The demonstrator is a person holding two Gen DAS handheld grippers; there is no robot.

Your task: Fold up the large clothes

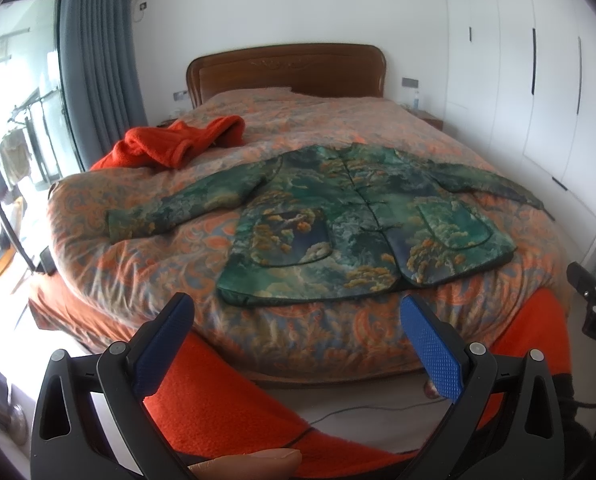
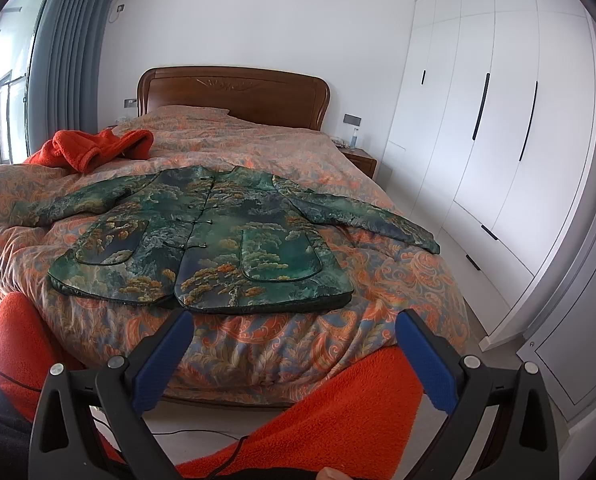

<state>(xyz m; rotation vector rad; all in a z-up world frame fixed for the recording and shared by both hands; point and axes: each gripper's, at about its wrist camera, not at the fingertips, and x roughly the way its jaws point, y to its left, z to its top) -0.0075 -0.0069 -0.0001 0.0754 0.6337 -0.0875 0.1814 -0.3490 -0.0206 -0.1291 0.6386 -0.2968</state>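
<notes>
A green patterned jacket [image 1: 354, 216] [image 2: 210, 240] lies flat and face up on the bed, buttoned, with both sleeves spread out to the sides and its hem toward me. My left gripper [image 1: 298, 312] hangs open off the foot of the bed, short of the hem, with nothing between its blue pads. My right gripper [image 2: 294, 330] is also open and empty, just in front of the jacket's hem. Both grippers are apart from the jacket.
The bed [image 1: 146, 256] has an orange paisley cover and a wooden headboard [image 2: 234, 92]. A crumpled orange garment [image 1: 178, 140] lies at the far left. Orange fleece legs [image 2: 330, 404] of the person stand at the bed's foot. White wardrobes [image 2: 490, 128] line the right.
</notes>
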